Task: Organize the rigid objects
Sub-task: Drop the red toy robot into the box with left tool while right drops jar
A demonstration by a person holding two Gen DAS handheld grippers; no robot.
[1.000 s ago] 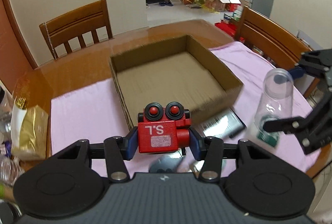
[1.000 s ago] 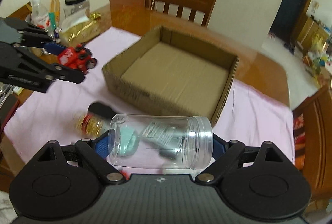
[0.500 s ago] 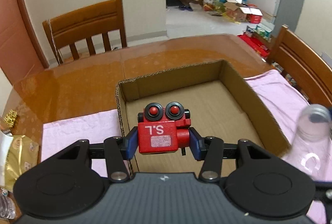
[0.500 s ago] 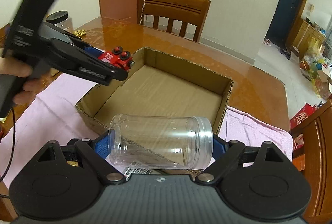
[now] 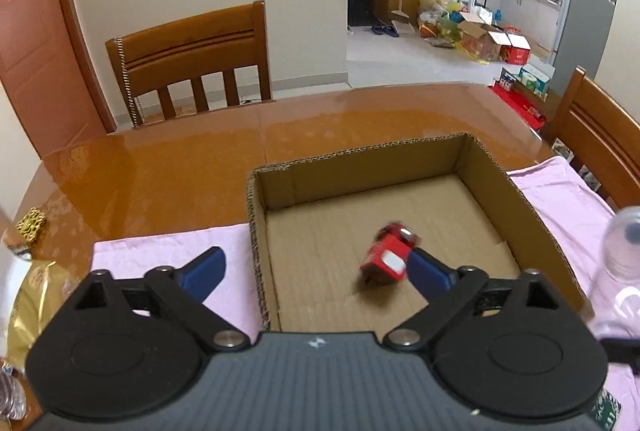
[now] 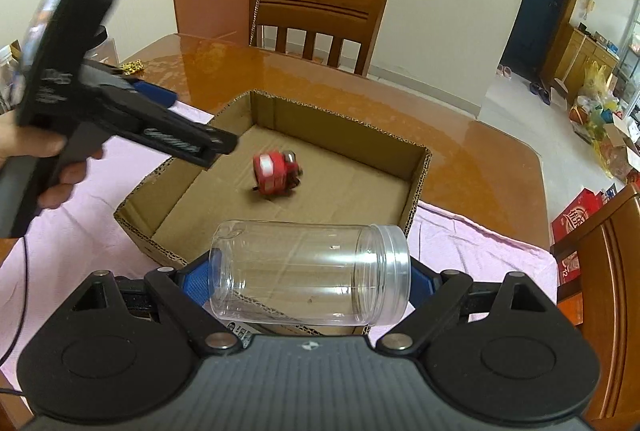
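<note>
A red toy robot (image 5: 390,255) lies blurred and tilted on the floor of the open cardboard box (image 5: 520,199); it also shows in the right wrist view (image 6: 276,173) inside the box (image 6: 416,187). My left gripper (image 5: 316,269) is open and empty over the box's near left wall; it also shows in the right wrist view (image 6: 192,123). My right gripper (image 6: 310,275) is shut on a clear plastic jar (image 6: 312,273) held sideways above the box's near edge. The jar also shows in the left wrist view (image 5: 618,271).
The box stands on a pink cloth (image 5: 168,251) on a brown table (image 5: 180,167). A gold packet (image 5: 28,299) lies at the left. Wooden chairs (image 5: 188,59) stand behind the table and at its right (image 5: 600,135).
My left gripper carried the red toy robot over the box, then opened; the toy dropped into the box. My right gripper moved toward the box with the jar.
</note>
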